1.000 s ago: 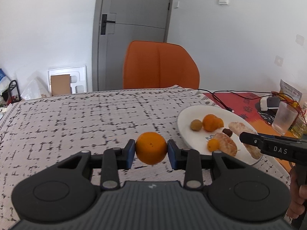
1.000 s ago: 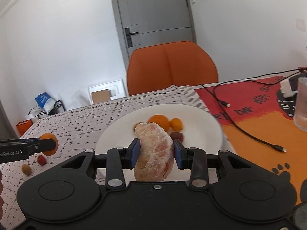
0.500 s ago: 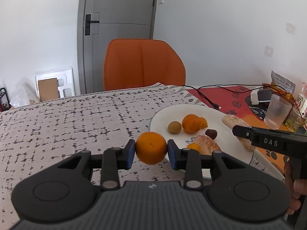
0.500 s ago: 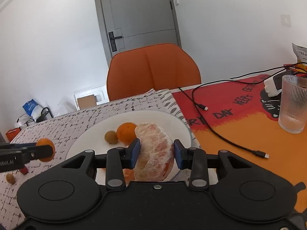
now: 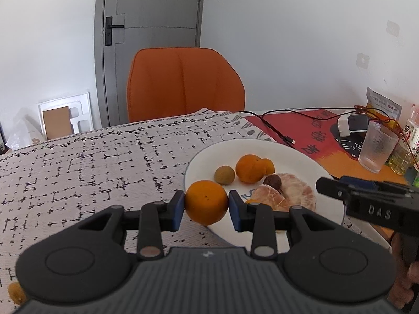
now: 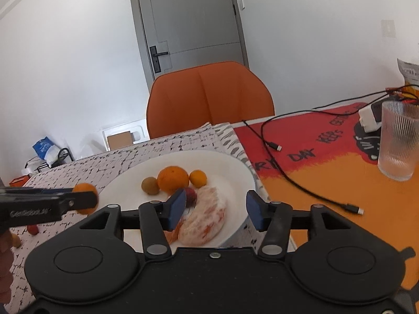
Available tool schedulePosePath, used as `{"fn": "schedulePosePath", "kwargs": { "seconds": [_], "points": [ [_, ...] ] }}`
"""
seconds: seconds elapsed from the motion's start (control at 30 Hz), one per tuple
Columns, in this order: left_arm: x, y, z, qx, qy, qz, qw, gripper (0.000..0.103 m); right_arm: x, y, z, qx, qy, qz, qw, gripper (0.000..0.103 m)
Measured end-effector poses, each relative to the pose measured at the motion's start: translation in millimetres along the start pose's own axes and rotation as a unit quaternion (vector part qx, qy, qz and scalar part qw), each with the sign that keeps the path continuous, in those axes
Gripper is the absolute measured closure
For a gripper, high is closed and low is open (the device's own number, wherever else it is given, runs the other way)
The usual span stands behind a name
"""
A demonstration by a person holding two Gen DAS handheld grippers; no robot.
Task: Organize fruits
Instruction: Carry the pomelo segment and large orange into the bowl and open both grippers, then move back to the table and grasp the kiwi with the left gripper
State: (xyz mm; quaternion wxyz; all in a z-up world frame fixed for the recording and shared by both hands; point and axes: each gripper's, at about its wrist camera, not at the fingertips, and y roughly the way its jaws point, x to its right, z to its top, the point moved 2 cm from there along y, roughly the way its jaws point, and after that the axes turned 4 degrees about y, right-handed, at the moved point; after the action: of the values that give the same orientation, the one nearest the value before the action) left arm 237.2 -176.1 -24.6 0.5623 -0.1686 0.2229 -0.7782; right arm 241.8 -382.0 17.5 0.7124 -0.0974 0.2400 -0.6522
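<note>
Orange (image 5: 206,202) sits clamped between blue pads of left gripper (image 5: 206,204), jaws narrow and pressing both its sides, held off the table just at the near-left rim of the plate (image 5: 199,162). From the right wrist view the same orange shows at left, half hidden behind the left gripper's black finger.

Right gripper (image 6: 214,206) jaws have just been opening; they stand apart, pads clear of the peeled citrus (image 6: 207,217), which lies on the plate's near side between them, not gripped. Left pad (image 6: 176,205) is near the fruit's upper edge; whether it touches, cannot tell. Right pad is well apart from it.

Plate is white and also carries a second orange (image 6: 172,179) at centre, a small orange fruit (image 6: 198,178) touching its right, a brown-green round fruit (image 6: 150,185) just left, and a dark red fruit (image 6: 191,196) beside the peeled citrus, partly behind the left pad.

Plate rests on a black-and-white patterned cloth (image 5: 91,162). Right of it an orange-red mat (image 6: 327,172) with a black cable (image 6: 285,172) across it and a ribbed glass (image 6: 398,141), upright. Small fruits (image 6: 32,229) lie on the cloth at far left of the right view, blurred. Orange chair (image 5: 184,83) behind the table, grey door (image 5: 152,26) beyond. A person's hand (image 5: 408,269) grips the right tool's handle at the frame edge.
</note>
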Motion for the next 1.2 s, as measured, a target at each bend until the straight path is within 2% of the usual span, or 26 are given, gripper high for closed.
{"fn": "schedulePosePath", "kwargs": {
  "seconds": [0.1, 0.33, 0.7, 0.97, 1.07, 1.2],
  "points": [
    [2, -2, 2, 0.004, 0.002, -0.005, 1.0000, 0.064, -1, -3, -3, -0.004, 0.002, 0.002, 1.000, 0.050],
    [-8, -10, -7, -0.006, -0.002, 0.010, 0.9999, 0.063, -9, -7, -5, -0.007, -0.001, 0.010, 1.000, 0.048],
    [-43, -40, -21, 0.002, -0.026, 0.050, 0.9984, 0.051, -34, -10, -10, -0.013, -0.013, 0.027, 0.999, 0.040],
    [-71, -62, -33, 0.007, -0.046, 0.081, 0.9957, 0.047, -59, -11, -12, -0.013, -0.028, 0.043, 0.999, 0.031],
    [-82, -69, -38, 0.010, -0.052, 0.094, 0.9942, 0.046, -68, -10, -13, -0.013, -0.033, 0.048, 0.998, 0.025],
    [-96, -76, -47, 0.009, -0.060, 0.111, 0.9920, 0.039, -78, -10, -15, -0.008, -0.033, 0.059, 0.998, 0.006]
  ]
}}
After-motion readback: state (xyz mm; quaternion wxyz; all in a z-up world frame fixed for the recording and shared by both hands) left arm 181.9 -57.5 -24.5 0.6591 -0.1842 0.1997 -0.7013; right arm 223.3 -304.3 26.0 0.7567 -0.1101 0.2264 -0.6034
